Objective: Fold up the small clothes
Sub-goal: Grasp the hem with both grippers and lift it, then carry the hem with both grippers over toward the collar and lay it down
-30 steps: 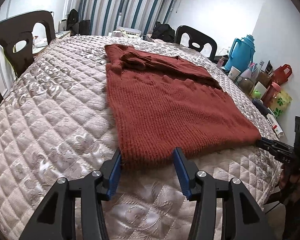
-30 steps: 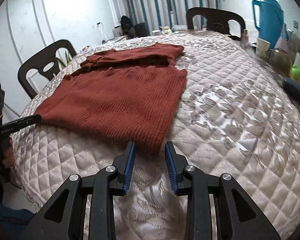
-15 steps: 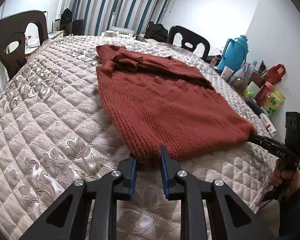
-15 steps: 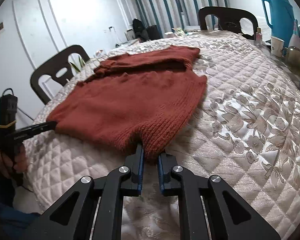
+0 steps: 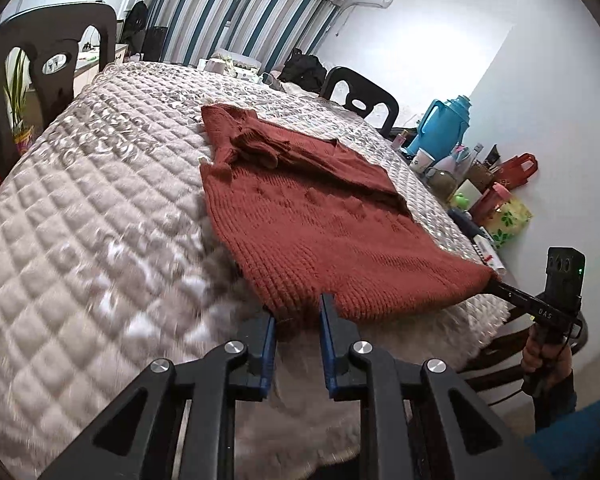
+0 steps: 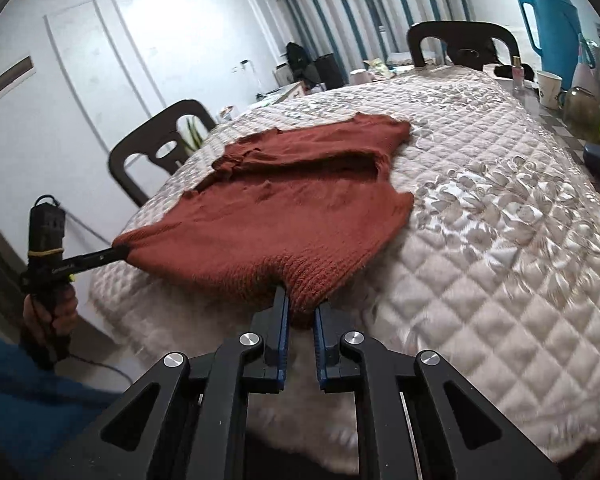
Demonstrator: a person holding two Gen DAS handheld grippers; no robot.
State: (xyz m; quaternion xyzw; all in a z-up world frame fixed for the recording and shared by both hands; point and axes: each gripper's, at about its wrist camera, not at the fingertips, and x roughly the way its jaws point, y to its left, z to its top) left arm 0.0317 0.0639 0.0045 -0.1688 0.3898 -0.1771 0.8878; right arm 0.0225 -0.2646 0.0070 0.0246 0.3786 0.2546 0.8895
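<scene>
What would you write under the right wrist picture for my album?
Right claw pinches the red sweater's hem above the quilted table; left claw grips the other corner.

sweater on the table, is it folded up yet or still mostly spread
Mostly spread. The sweater lies flat on the quilted table cover, only its sleeves folded across the top; left gripper and right gripper pinch its bottom hem corners.

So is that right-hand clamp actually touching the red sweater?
Touching. In the right wrist view the right gripper is pinched on the hem of the red sweater, knit bunched between its blue fingers and lifted off the quilt.
</scene>
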